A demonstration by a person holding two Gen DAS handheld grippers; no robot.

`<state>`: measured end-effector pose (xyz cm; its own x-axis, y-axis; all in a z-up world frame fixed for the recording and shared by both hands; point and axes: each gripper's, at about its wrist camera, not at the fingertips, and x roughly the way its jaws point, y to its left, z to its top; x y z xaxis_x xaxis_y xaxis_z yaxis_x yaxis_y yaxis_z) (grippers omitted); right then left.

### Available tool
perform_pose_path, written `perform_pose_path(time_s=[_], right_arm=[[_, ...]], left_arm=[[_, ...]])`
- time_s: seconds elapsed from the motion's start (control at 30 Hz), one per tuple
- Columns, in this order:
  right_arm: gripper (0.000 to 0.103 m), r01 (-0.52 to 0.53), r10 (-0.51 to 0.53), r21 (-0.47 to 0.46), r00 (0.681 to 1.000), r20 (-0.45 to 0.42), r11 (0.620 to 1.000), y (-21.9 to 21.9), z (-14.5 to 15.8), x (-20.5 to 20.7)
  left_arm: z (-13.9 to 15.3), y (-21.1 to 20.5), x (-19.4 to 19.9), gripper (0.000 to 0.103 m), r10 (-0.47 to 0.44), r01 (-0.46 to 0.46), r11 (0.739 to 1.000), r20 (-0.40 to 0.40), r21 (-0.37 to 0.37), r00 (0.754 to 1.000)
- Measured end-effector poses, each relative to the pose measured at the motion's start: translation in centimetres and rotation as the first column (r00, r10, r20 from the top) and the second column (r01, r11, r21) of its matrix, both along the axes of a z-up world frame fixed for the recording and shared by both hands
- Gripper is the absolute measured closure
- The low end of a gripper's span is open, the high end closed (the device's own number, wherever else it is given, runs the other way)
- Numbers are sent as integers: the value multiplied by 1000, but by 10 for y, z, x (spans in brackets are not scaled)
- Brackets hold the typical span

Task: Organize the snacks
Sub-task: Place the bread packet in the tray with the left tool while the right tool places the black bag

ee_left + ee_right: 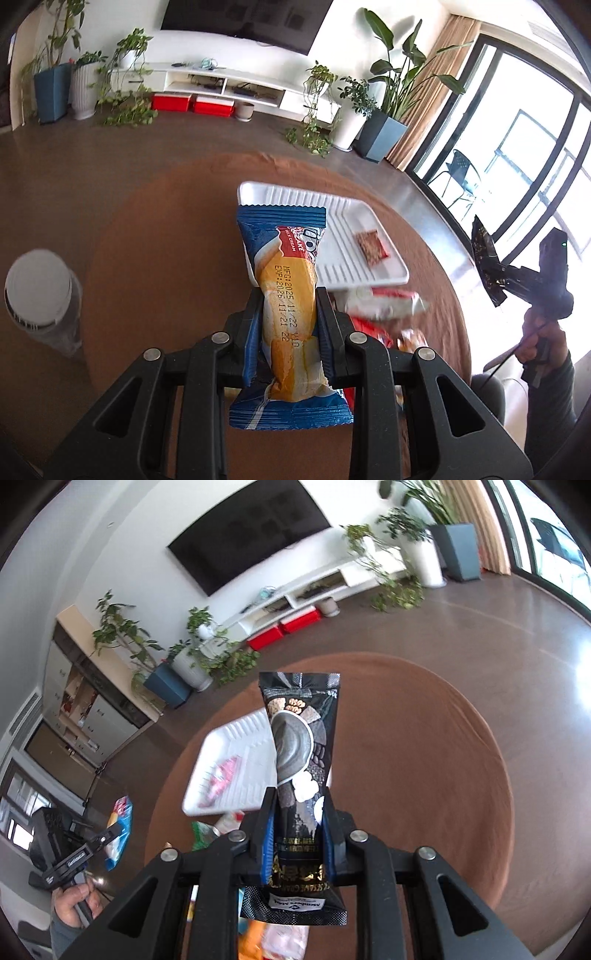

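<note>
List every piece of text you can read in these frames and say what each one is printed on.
"MILK CREAM": blue-and-orange plastic cake wrapper, clamped in the left tool.
"MFG:2025 11 22" and "EXP:2026 11 21": same wrapper.
"Members Mark": black foil sesame sachet, clamped in the right tool.
"SESAME": same sachet; its gold lettering is unreadable.
Other snack packets: too blurred.

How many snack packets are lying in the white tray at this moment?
1. A single small red packet lies flat in the white tray, toward its right side. Held packets cover part of the tray, so more may be hidden.
</note>
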<state>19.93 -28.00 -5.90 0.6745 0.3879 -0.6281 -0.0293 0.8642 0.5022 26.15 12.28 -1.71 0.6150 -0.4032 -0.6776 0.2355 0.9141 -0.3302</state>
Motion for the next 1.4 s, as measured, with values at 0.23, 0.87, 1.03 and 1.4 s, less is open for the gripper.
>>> perform_pose_path(time_s=[0.23,0.87,1.03,1.4], right_arm=[[81,-134,135,-28,989,53,991,63,23,62],[81,-177,156,-100,969,-190,979,118,-78,173],[81,-186,154,-135,964,-216,973,120,-90,180],[80,-200,144,-189,951,-275,961,121,-114,187]], left_arm=[[15,-24,83,79,-62,60,994,12,95,998],[-93,-84,219,79,-91,117,977,-148,178,985],[-112,-99,227,79,-89,122,973,-169,194,981],[-145,-112,234,78,-94,136,969,-200,208,975]])
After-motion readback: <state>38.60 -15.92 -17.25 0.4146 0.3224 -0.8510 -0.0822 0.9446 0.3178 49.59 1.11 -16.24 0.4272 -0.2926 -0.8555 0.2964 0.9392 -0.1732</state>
